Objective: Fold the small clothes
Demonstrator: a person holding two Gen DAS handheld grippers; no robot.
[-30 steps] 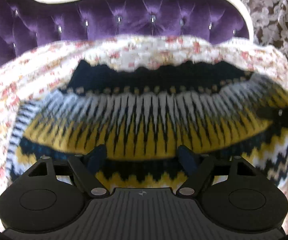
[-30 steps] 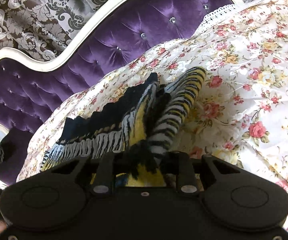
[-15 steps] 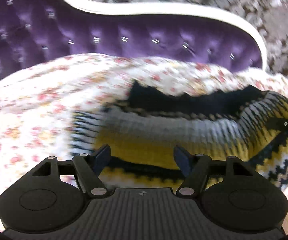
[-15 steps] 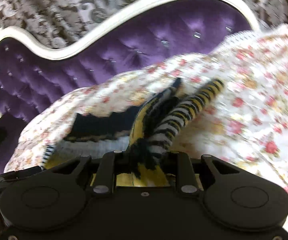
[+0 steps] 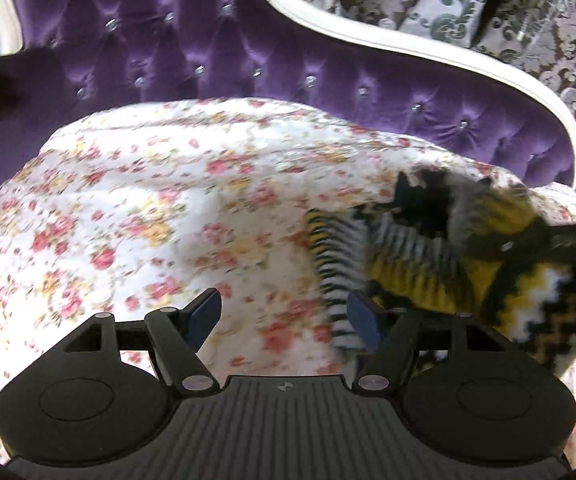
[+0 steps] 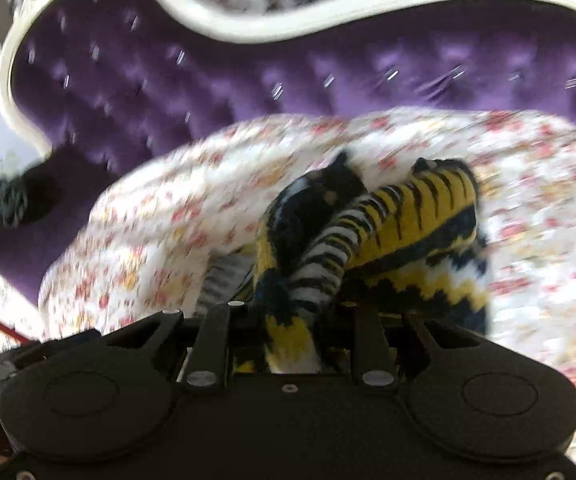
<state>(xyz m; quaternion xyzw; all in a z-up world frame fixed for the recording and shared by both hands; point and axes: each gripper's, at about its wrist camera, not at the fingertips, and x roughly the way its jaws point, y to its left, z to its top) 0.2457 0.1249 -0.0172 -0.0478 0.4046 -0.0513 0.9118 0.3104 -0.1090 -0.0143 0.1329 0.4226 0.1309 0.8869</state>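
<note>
A small knitted sweater with yellow, white and navy zigzag bands lies bunched on the floral sheet, at the right in the left wrist view. My left gripper is open and empty over the sheet, with the sweater's striped edge beside its right finger. My right gripper is shut on a bunched part of the sweater, which trails forward from its jaws. The right gripper's arm reaches over the sweater in the left wrist view.
A purple tufted headboard with a white curved frame stands behind the bed. Patterned damask wall lies beyond. A dark purple cushion sits at the left.
My left gripper has let the sweater out of its jaws and swung left over bare sheet. The right gripper has pulled the sweater rightward, gathering it into a bunch.
</note>
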